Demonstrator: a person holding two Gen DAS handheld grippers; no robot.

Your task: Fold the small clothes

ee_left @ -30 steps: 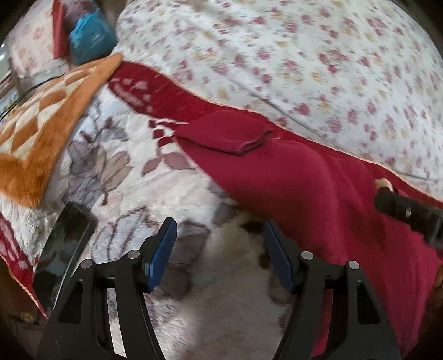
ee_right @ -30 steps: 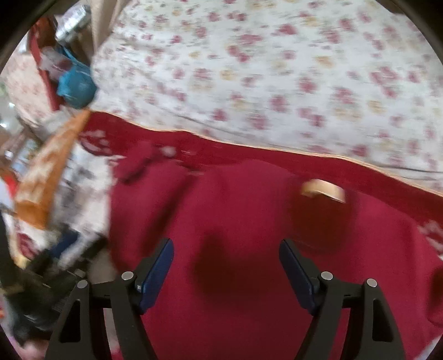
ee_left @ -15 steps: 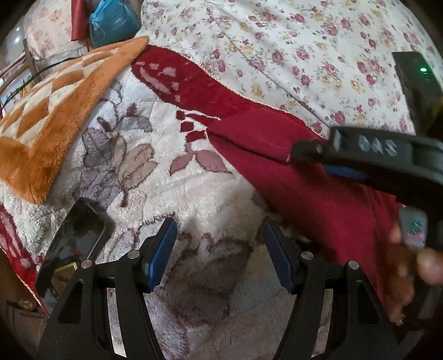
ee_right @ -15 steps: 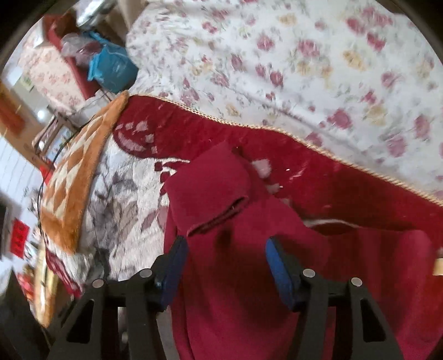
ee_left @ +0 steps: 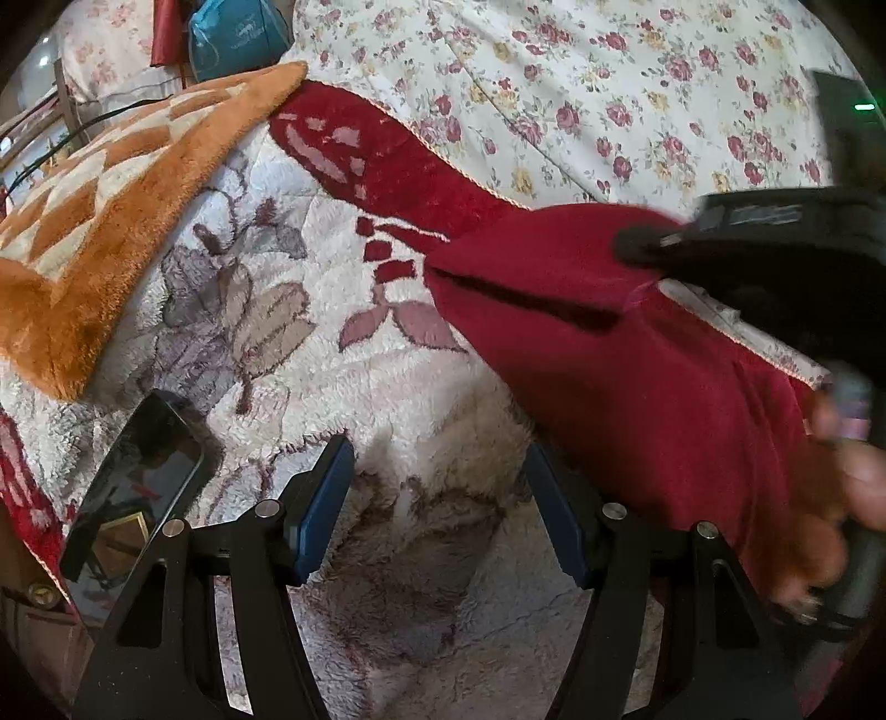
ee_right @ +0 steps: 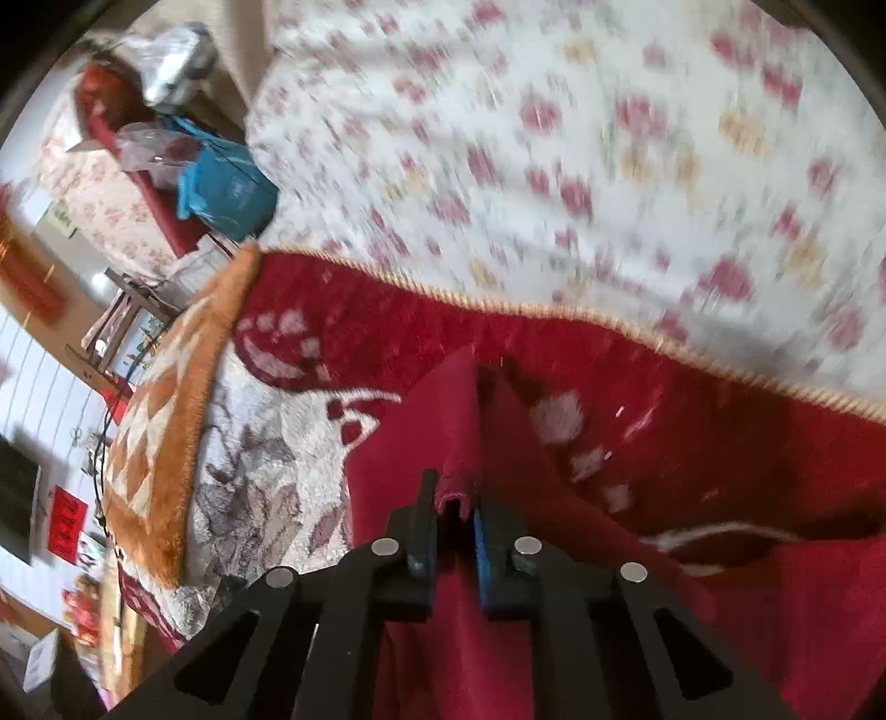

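Note:
A dark red garment (ee_left: 637, 354) lies on a fluffy white and red blanket (ee_left: 332, 332), with a sleeve folded over at its upper left. My left gripper (ee_left: 437, 515) is open and empty, hovering over the blanket just left of the garment's edge. My right gripper (ee_right: 451, 515) is shut on the sleeve cuff of the red garment (ee_right: 443, 421) and lifts it off the blanket. In the left wrist view the right gripper (ee_left: 653, 246) comes in from the right, over the sleeve.
A black phone (ee_left: 133, 487) lies on the blanket at lower left. An orange and cream checkered rug (ee_left: 99, 210) lies to the left. A floral sheet (ee_left: 609, 99) covers the far side. A blue bag (ee_left: 232, 33) sits beyond.
My right gripper has moved left over the garment to the sleeve, shut on its cuff and raised it. My left gripper stays open in about the same place.

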